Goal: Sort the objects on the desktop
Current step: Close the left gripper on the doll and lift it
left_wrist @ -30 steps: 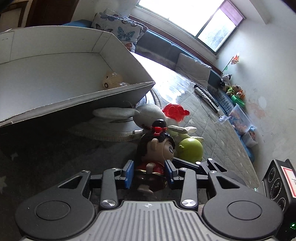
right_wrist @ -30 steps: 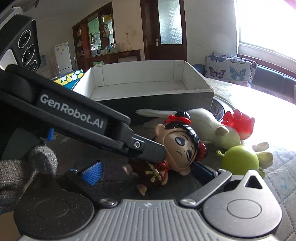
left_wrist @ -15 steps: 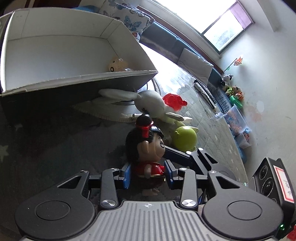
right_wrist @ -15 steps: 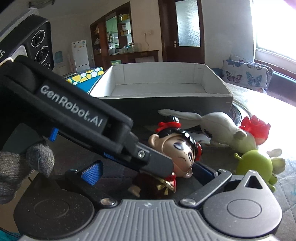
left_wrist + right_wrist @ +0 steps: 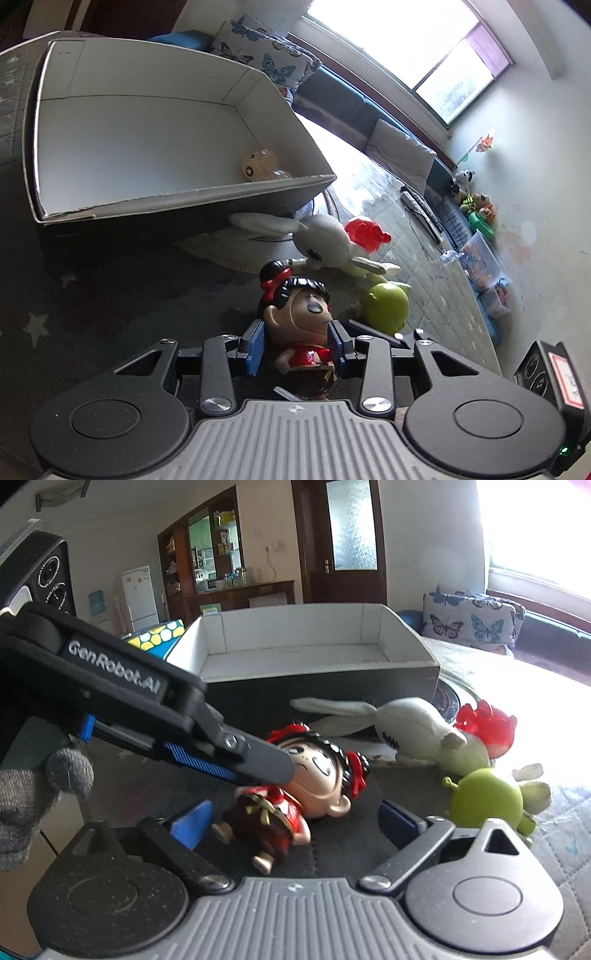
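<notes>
Left gripper (image 5: 295, 345): clamped on the doll figurine (image 5: 299, 321), blue pads against its head; jaws have just been closing a little.
Right gripper (image 5: 291, 819): jaws wide apart, just been narrowing slightly; the figurine lies between them, pads not pressing it.
Figurine: on the dark star-print mat (image 5: 74, 295), head tilted.
Box (image 5: 147, 147): at 11 o'clock of the figurine, small tan toy (image 5: 258, 166) inside.
Plush rabbit (image 5: 325, 240), red toy (image 5: 364, 232), green toy (image 5: 386, 304): at 1 to 2 o'clock, near one another.
</notes>
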